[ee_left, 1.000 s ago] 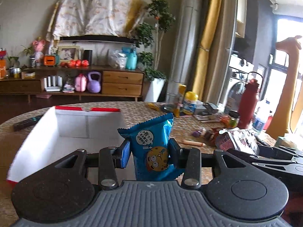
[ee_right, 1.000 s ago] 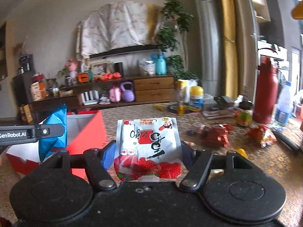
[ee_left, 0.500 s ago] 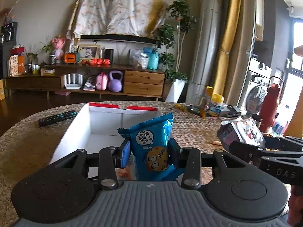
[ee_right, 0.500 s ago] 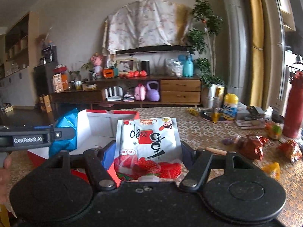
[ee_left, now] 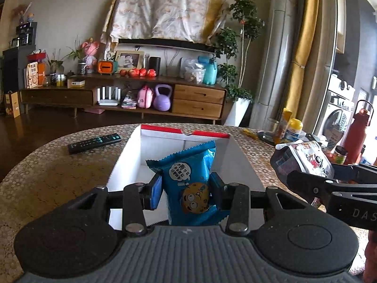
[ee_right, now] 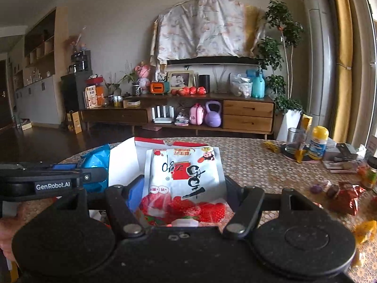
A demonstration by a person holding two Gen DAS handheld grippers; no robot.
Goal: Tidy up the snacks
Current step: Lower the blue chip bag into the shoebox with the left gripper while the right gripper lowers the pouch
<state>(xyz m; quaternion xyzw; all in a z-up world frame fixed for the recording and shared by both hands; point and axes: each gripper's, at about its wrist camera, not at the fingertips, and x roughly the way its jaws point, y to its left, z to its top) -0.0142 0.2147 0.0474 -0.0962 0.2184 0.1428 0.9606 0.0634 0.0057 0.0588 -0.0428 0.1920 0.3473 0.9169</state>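
Note:
My left gripper [ee_left: 186,189] is shut on a blue snack packet [ee_left: 188,179] with a cartoon face, held upright over the near end of a white box with a red rim [ee_left: 183,132]. My right gripper [ee_right: 182,192] is shut on a white pouch with red strawberries [ee_right: 186,179], just right of the same box [ee_right: 122,162]. In the left wrist view the right gripper [ee_left: 306,176] and its pouch [ee_left: 311,158] show at the right edge. In the right wrist view the left gripper [ee_right: 93,173] and blue packet [ee_right: 96,160] show at the left.
A black remote [ee_left: 94,142] lies left of the box on the patterned round table [ee_left: 59,169]. Loose snacks [ee_right: 346,195], a yellow-capped bottle [ee_right: 318,142], a glass [ee_right: 294,139] and a red flask [ee_left: 357,132] crowd the table's right side. A person's hand [ee_right: 9,226] shows at the left edge.
Both grippers have swung left with their packets, so the box now sits straight ahead of the left gripper. The remote has come into view. Both grips are unchanged.

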